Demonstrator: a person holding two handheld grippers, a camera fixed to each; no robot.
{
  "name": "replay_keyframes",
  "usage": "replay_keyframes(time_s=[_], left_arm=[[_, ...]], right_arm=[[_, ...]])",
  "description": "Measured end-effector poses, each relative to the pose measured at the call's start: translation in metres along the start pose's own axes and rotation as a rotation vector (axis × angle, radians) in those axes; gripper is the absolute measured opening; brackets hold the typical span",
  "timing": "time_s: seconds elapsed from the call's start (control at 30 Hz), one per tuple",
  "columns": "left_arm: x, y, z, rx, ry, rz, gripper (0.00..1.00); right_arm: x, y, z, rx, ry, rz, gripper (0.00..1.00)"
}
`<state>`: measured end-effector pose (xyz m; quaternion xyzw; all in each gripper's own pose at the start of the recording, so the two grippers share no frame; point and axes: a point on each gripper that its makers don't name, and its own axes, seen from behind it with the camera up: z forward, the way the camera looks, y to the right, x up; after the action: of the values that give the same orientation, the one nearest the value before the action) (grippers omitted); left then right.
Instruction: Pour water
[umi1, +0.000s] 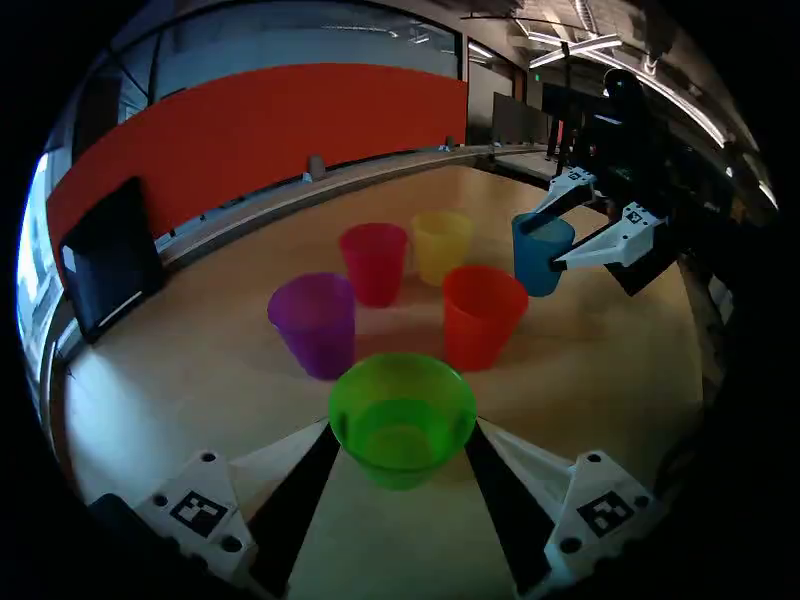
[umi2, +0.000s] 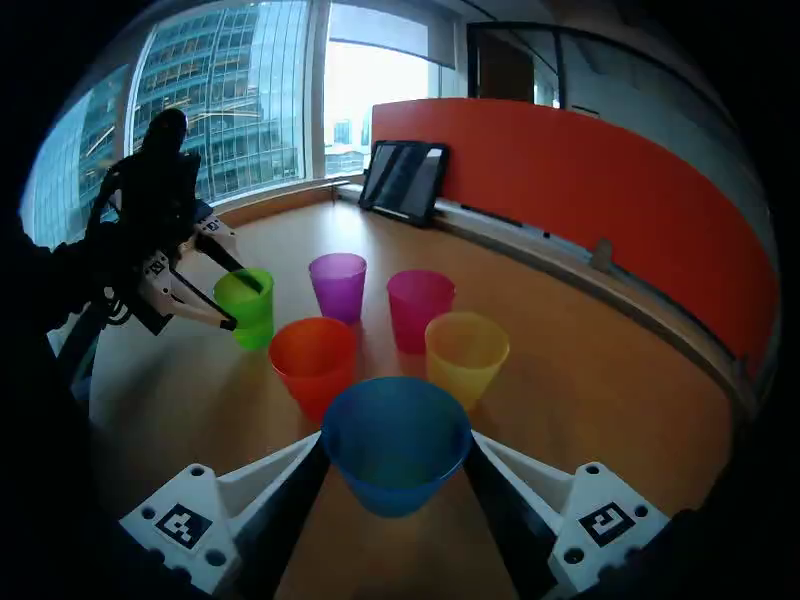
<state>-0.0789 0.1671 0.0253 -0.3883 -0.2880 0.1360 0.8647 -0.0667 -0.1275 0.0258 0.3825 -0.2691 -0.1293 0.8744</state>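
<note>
Green cup, at six o'clock, is being clamped by the left gripper. The right gripper is clamping the blue cup.

Left gripper view rides low over the pale wooden tabletop, facing the red wall, with the translucent green plastic cup right up close at the left gripper. Right gripper view looks back from the opposite side, its translucent blue plastic cup just ahead. Both views share the cluster of purple, pink, yellow and orange plastic cups in between.
</note>
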Motion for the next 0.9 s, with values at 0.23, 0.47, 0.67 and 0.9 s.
replay_keyframes(time_s=[0.23,0.47,0.67,0.9], left_arm=[[-0.007,-0.001,0.002,-0.004,-0.006,-0.016,0.85],[-0.011,-0.003,0.002,-0.007,-0.001,-0.037,0.85],[-0.012,-0.004,0.000,-0.008,0.004,-0.046,0.86],[-0.015,-0.004,-0.004,0.001,-0.001,-0.046,0.97]], right_arm=[[-0.004,0.000,0.004,0.002,-0.006,0.011,0.92],[-0.007,0.000,0.008,0.000,-0.014,0.012,0.92],[-0.008,0.000,0.011,-0.003,-0.015,0.008,0.92],[-0.012,0.002,0.015,-0.013,-0.019,0.008,0.92]])
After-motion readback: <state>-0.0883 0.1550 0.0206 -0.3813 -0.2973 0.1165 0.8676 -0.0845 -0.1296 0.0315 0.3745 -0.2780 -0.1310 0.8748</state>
